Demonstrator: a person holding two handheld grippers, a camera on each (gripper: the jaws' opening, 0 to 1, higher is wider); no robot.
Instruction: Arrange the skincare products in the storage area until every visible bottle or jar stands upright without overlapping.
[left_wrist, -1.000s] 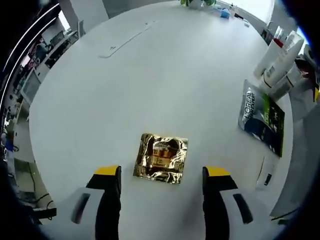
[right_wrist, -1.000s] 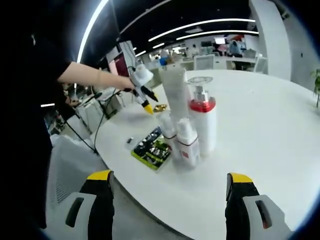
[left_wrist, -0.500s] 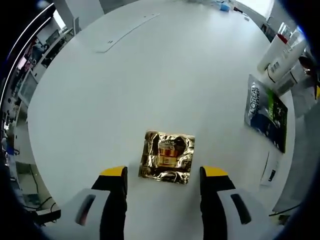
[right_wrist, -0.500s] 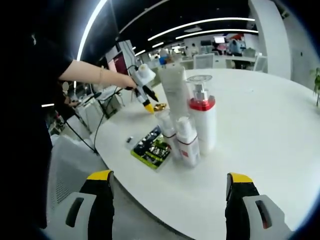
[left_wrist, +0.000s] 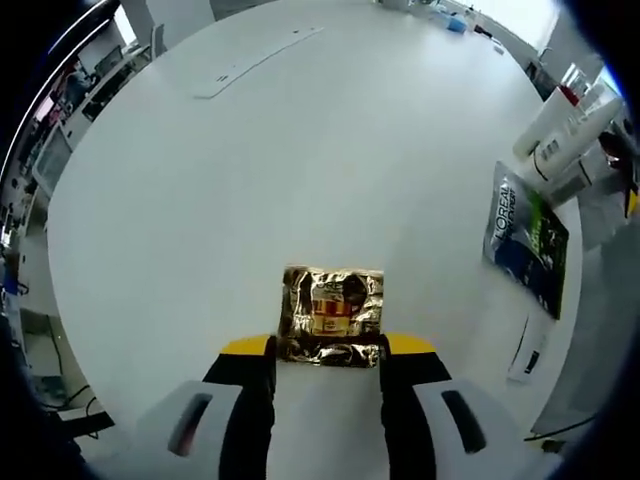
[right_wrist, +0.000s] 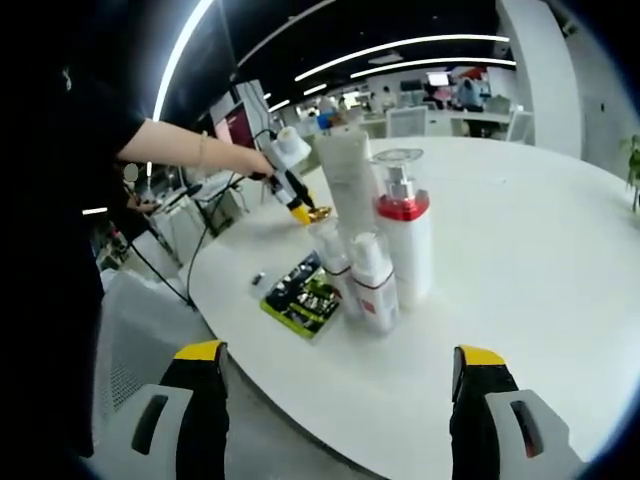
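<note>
A crumpled gold foil sachet (left_wrist: 331, 315) lies flat on the white round table (left_wrist: 250, 170). My left gripper (left_wrist: 326, 347) is open; its jaws have narrowed and stand close against both sides of the sachet's near edge. In the right gripper view that same gripper (right_wrist: 297, 208) is held low by a person's hand, beside the gold sachet (right_wrist: 320, 213). A white pump bottle with a red collar (right_wrist: 405, 245), a tall white tube (right_wrist: 350, 180) and two small bottles (right_wrist: 374, 285) stand upright together. My right gripper (right_wrist: 338, 352) is open, empty and well short of them.
A dark green L'Oreal pack (left_wrist: 525, 240) lies flat near the table edge, in front of the white bottles (left_wrist: 565, 135). The same pack (right_wrist: 303, 297) appears left of the small bottles. A small white slip (left_wrist: 526, 348) rests by the edge. The person's arm (right_wrist: 170, 145) reaches over the table.
My left gripper has moved down onto the gold sachet and its jaws have narrowed around the near edge. The right gripper and the bottles have not moved.
</note>
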